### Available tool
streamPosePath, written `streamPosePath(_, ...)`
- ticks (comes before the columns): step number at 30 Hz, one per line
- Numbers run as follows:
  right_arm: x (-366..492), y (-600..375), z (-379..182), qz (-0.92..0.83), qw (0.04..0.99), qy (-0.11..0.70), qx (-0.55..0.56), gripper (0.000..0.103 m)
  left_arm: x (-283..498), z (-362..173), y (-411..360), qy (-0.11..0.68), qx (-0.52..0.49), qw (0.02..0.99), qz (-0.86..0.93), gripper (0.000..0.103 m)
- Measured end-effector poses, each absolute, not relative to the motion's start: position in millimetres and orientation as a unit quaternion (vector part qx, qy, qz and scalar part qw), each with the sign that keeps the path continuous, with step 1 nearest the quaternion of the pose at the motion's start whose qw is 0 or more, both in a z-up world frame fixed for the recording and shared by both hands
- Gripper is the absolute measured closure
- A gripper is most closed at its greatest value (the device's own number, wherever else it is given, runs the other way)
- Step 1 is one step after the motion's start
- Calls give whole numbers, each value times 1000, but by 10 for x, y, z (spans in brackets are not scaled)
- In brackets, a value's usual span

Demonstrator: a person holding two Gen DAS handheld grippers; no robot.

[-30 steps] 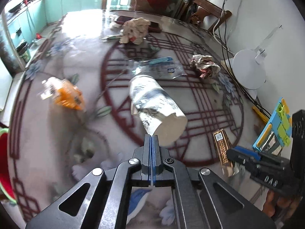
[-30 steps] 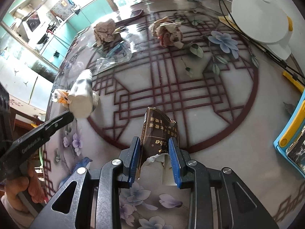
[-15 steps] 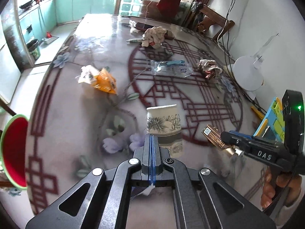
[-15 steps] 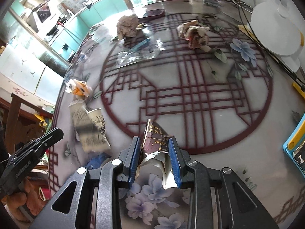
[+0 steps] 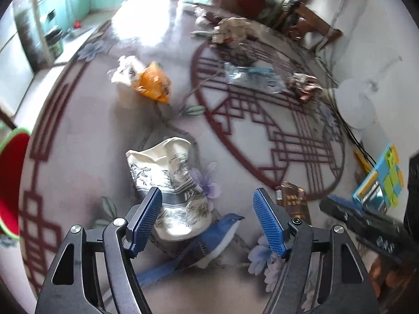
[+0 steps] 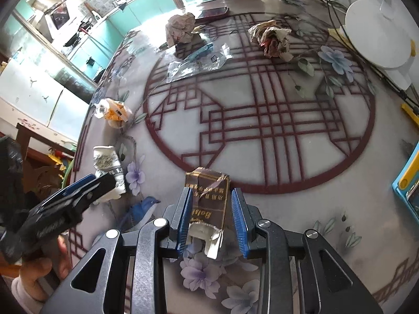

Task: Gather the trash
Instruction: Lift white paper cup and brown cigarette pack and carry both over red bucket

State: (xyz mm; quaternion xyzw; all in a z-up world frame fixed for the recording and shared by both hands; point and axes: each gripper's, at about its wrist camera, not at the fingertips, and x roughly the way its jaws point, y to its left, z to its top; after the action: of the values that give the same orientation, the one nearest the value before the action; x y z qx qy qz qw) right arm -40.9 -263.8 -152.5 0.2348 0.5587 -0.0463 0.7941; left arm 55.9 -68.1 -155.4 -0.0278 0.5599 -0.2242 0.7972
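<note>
A crumpled paper cup [image 5: 170, 183] with an ink-drawing print sits on the patterned table, between the fingers of my left gripper [image 5: 207, 193] and close to the left one. The jaws are opening and the pads stand wide apart, not pressing it. The right wrist view shows the cup [image 6: 107, 162] just beyond the left gripper [image 6: 86, 183], near the table's left edge. My right gripper [image 6: 210, 193] is shut on a torn brown cigarette pack [image 6: 207, 204], held just above the table. The pack [image 5: 293, 201] also shows in the left wrist view.
A red bin with a green rim [image 5: 10, 183] stands past the table's left edge. Farther back on the table lie an orange wrapper [image 6: 112, 110], a clear plastic bag [image 6: 196, 62], two paper wads [image 6: 180, 28] [image 6: 272, 39] and a phone [image 6: 212, 13]. A white round base [image 6: 377, 36] and cables are at the right.
The left jaws went from shut on the cup's rim to wide apart, and the cup now rests loose between them. The left gripper moved toward the table's left side. The right grip is unchanged.
</note>
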Motion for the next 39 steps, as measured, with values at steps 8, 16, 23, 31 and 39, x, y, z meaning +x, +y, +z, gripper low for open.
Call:
streamPosePath(8,-312,-2517,-1813,-38,774,588,229,51,697,-1807,-578,587,-30,786,-189,31)
streamPosePath(16,-312,-2471,-1805,-48,785,583,204,75,688,-1801,-433,584,-56,788,-189,56)
streamPosePath(23,-218,-2389,-1563,-49,803,567,177,100,649,-1571,-185,558,-67,808,-178,56)
streamPosePath(31,-181,-2406,-1612,-76,803,562,182,53,651,-1383,105,539,-68,823,-166,56)
streamPosePath(39,-82,-2284,-1839,-51,782,598,170,44,643,-1322,393,534,-82,827,-152,56)
